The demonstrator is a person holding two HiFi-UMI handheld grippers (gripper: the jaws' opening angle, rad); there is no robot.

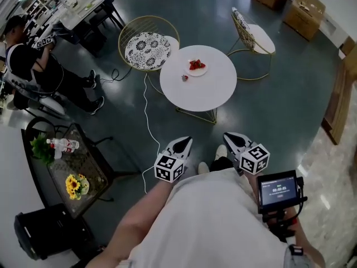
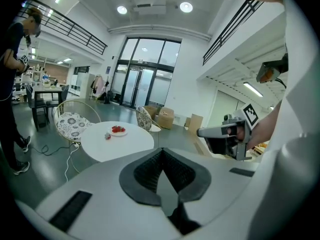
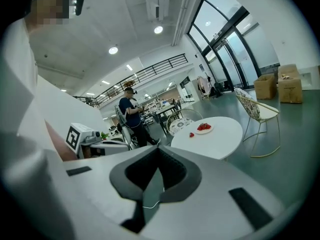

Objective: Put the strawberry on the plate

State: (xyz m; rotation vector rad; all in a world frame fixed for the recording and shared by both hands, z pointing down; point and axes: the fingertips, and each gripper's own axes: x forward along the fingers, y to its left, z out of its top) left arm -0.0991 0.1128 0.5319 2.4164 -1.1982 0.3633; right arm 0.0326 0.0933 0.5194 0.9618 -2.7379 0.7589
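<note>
The left gripper (image 1: 183, 142) was held close to the person's body, its jaws closed together with nothing between them. The right gripper (image 1: 230, 137) sat just beside it, jaws likewise closed and empty. Both pointed toward a round white table (image 1: 207, 94) standing well apart from them across the dark floor. On that table lay the plate (image 1: 202, 71), a small white one holding a cluster of red strawberries. A single strawberry (image 1: 184, 78) lay on the bare tabletop near the plate, on the side toward the cushioned chair (image 1: 148, 50). A second chair (image 1: 254, 38) stood on the table's other side. Further off, cardboard boxes (image 1: 304, 7) sat on the floor; their contents could not be made out.
</note>
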